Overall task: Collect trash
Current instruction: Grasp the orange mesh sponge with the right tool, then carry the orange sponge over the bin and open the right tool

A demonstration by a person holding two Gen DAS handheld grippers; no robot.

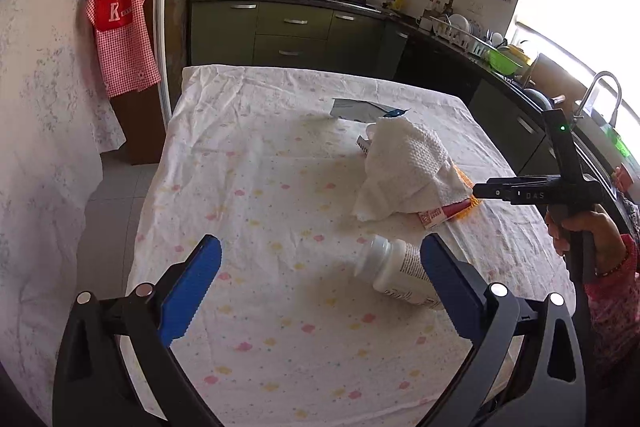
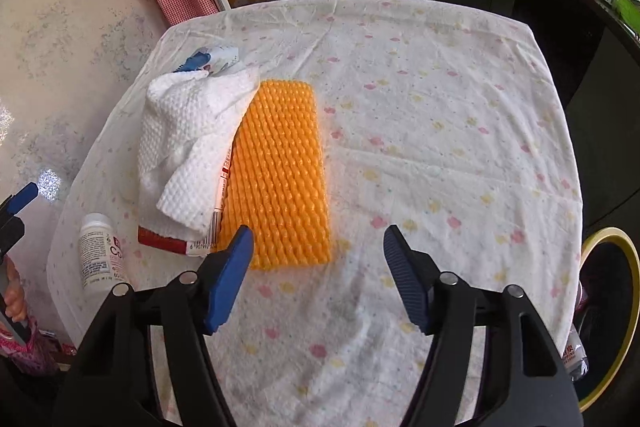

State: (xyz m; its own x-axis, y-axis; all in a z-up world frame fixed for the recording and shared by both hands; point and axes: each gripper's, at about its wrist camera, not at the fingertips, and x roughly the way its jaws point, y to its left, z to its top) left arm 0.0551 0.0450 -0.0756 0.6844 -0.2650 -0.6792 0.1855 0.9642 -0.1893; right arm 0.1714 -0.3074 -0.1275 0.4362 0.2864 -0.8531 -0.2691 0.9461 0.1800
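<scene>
Kitchen table's cloth point(image 2: 440, 131) holds an orange foam net point(image 2: 280, 171), paper towel point(image 2: 192, 143) and white bottle point(image 1: 396, 275), your left gripper point(image 1: 320, 267) and right gripper point(image 2: 318, 255) both wide open, gripping nothing

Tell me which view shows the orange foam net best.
The right wrist view: the orange foam net lies flat and almost fully exposed, only its left edge under the white paper towel. The left wrist view shows just an orange sliver behind the towel.

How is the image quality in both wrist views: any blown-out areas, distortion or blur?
Left wrist view: window at right is blown out, straight edges bow from the fisheye, table items stay sharp. Right wrist view: even light, orange foam net crisp, strong curvature at the table's edges.
</scene>
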